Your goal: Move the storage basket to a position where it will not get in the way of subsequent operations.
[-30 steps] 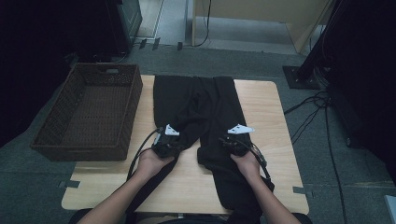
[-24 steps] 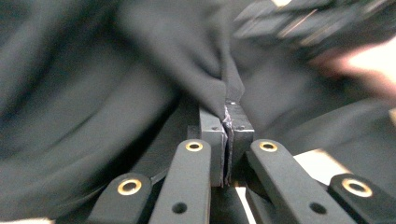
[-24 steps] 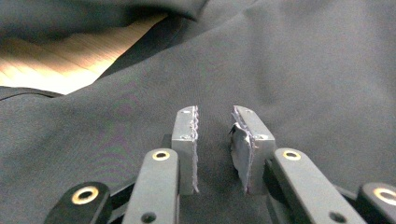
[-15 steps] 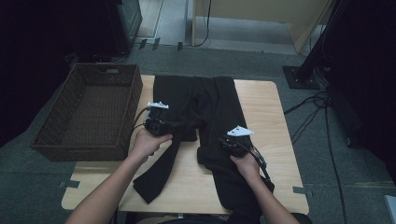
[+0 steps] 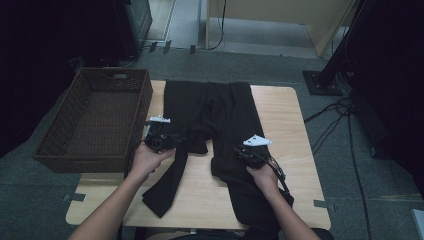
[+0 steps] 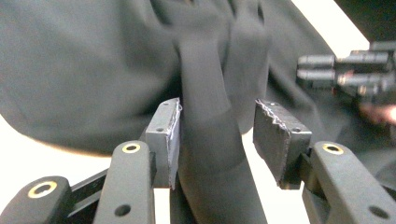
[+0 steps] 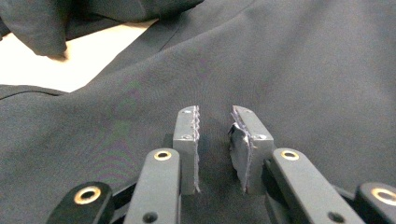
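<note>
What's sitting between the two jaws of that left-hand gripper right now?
A fold of the black trousers runs up between the left gripper's jaws, which have just been opening; a gap shows beside the right-hand pad. The left gripper view shows this best.

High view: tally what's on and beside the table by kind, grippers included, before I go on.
Black trousers: 1
Brown wicker basket: 1
Wooden table: 1
Handheld grippers: 2, left gripper and right gripper
Total: 5
</note>
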